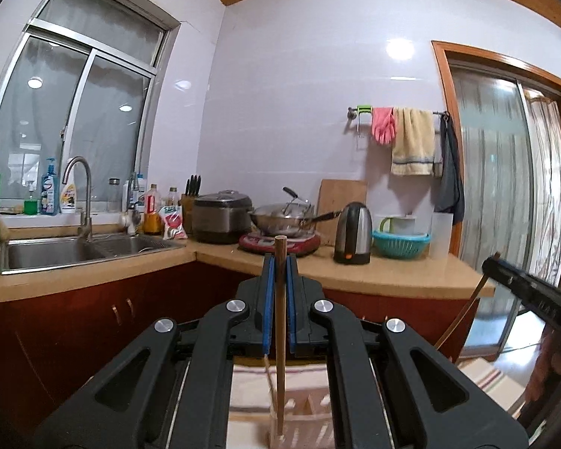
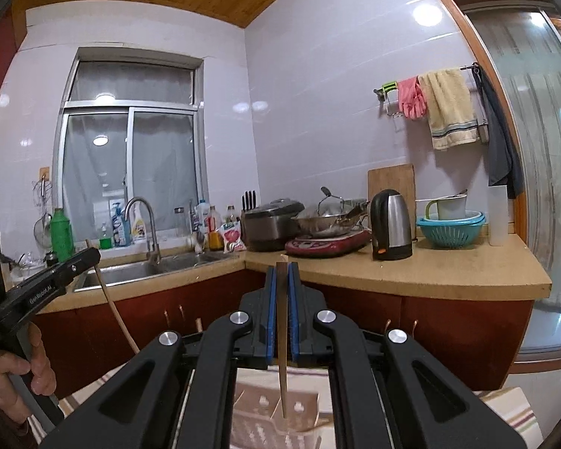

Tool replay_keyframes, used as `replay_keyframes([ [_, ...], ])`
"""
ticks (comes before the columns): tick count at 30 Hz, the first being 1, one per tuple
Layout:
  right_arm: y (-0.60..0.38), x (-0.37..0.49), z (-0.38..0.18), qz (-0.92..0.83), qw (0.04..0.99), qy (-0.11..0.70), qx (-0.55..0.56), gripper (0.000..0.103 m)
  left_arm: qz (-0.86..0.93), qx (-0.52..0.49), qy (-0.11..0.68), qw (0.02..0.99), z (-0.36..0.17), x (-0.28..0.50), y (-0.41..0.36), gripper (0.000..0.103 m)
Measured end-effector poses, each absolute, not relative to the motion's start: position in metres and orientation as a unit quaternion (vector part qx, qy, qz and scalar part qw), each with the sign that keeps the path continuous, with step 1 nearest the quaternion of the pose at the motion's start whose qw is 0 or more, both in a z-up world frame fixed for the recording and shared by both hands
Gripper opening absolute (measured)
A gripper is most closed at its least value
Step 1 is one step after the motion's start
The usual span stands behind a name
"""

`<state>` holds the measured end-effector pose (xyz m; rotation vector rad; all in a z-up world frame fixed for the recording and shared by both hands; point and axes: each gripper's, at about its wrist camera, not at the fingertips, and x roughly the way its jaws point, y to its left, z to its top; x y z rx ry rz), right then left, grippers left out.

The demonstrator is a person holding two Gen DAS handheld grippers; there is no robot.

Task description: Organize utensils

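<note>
My left gripper (image 1: pixel 280 262) is shut on a brown wooden chopstick (image 1: pixel 279 336) that stands upright, its lower tip inside a pale slotted utensil holder (image 1: pixel 303 419) below. My right gripper (image 2: pixel 281 273) is shut on a second thin chopstick (image 2: pixel 282 355), upright, its tip reaching into the same holder (image 2: pixel 276 408). The right gripper shows at the right edge of the left wrist view (image 1: pixel 527 292); the left gripper and hand show at the left of the right wrist view (image 2: pixel 45 280).
The holder stands on a striped cloth (image 1: pixel 482 378). Beyond is an L-shaped counter (image 2: pixel 411 273) with a sink (image 1: pixel 74 250), faucet, bottles, rice cooker (image 1: pixel 222 217), wok (image 1: pixel 284 219), kettle (image 1: pixel 353 234) and teal basket (image 1: pixel 400 243). A glass sliding door is at right.
</note>
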<state>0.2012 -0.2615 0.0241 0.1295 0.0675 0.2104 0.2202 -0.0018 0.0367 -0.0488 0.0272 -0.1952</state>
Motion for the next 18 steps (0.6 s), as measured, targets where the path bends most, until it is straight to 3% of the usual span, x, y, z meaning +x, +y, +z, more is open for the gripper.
replay_keyframes([
  [7, -0.266, 0.243, -0.003, 0.101, 0.989, 0.073, 0.085, 0.007, -0.095, -0.031, 0.035, 0.994, 0.021, 0.263, -0.018, 0.007],
  [18, -0.263, 0.272, -0.04, 0.098, 0.984, 0.115, 0.091, 0.007, -0.087, -0.023, -0.002, 0.996, 0.022, 0.278, -0.02, 0.007],
])
